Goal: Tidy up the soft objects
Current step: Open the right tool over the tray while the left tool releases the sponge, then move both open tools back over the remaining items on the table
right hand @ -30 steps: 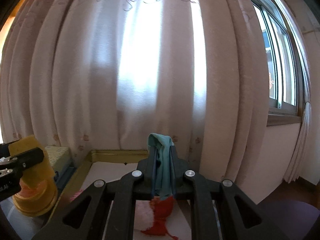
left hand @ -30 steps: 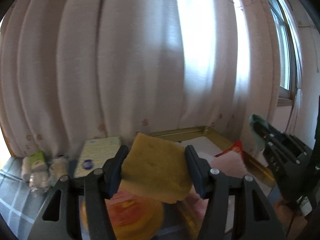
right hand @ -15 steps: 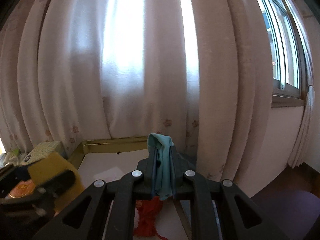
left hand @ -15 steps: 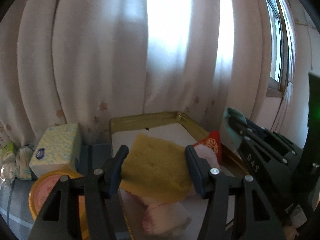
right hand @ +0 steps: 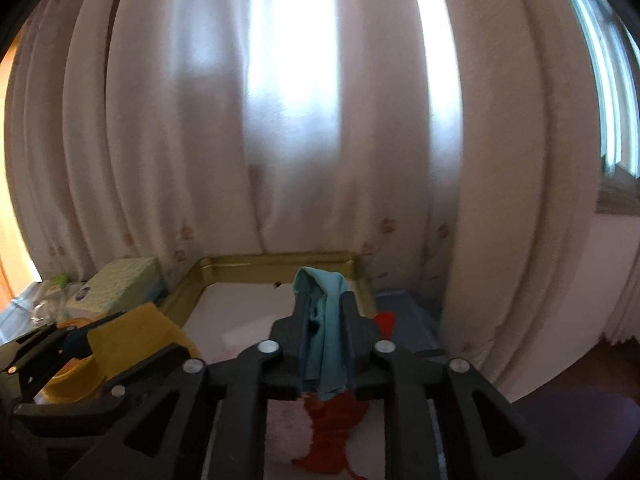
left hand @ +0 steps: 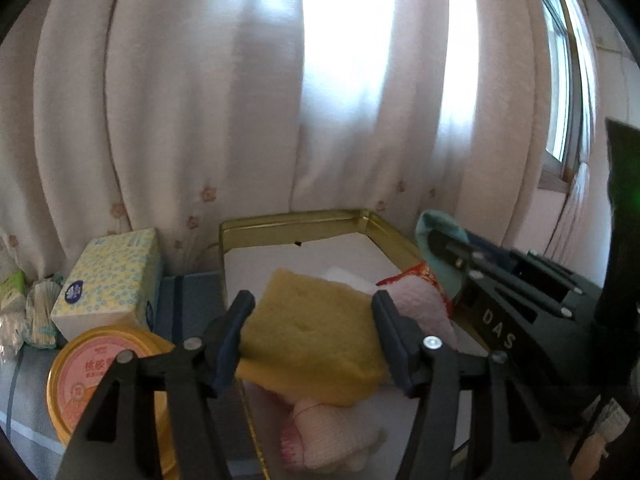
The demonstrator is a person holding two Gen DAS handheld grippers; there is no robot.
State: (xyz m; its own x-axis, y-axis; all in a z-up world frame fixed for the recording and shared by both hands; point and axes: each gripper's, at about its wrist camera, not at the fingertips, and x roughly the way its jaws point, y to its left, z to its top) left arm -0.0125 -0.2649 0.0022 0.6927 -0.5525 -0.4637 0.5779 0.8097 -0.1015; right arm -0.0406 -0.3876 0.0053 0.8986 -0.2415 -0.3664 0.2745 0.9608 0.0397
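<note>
A gold tray [left hand: 394,236] holds pink plush [left hand: 332,436]. Over it now, the left gripper [left hand: 312,330] loosens around a yellow sponge [left hand: 308,336]; the right gripper [right hand: 325,334], easing, grasps teal cloth [right hand: 326,344].

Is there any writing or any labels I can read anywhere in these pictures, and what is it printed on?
"DAS": white letters on the black arm of the right tongs, seen from the left camera.
Round pink and yellow tin lid: red Chinese characters, too blurred to read.
Tissue box: a round blue logo, its lettering too small to read.
Green packet at the far left: print illegible.
The right camera shows no readable text.
</note>
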